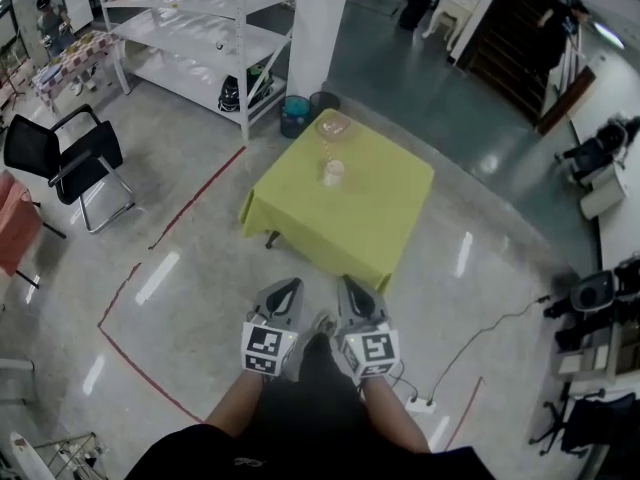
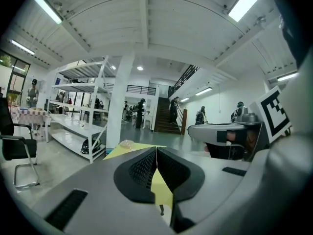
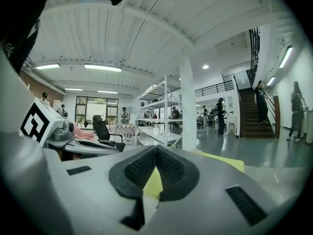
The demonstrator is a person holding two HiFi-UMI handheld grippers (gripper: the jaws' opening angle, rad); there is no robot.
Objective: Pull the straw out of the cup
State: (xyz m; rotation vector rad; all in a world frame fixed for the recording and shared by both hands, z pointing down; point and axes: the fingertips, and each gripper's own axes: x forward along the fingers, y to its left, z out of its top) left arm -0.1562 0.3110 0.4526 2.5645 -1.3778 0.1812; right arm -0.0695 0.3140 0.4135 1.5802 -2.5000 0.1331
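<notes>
Both grippers are closed and empty. The left gripper [image 1: 289, 286] has its two black ridged pads pressed together with nothing between them, as its own view shows [image 2: 156, 153]. The right gripper [image 1: 349, 284] is the same, pads meeting in a thin seam [image 3: 156, 152]. They sit side by side at the near edge of the head view, held out by the person's forearms and aimed toward the far side of the room.

Beyond them is bare polished floor, then a small table [image 1: 385, 218] draped in a yellow-green cloth. The table is well apart from both grippers. A clear cup [image 1: 333, 173] stands near the table's far left part, with a pinkish bowl-like item [image 1: 333, 125] just beyond it.

The task looks barely begun. Nothing is held, nothing is touched, and the whole approach, the grip and the pull are left to do.

The straw itself is too small to make out with certainty. A faint thin line seems to rise from the cup, which would suggest a roughly upright long axis with its free end up, but that is a guess.

To the far left stand a white shelving rack [image 1: 190, 28] and a black chair [image 1: 65, 158].
</notes>
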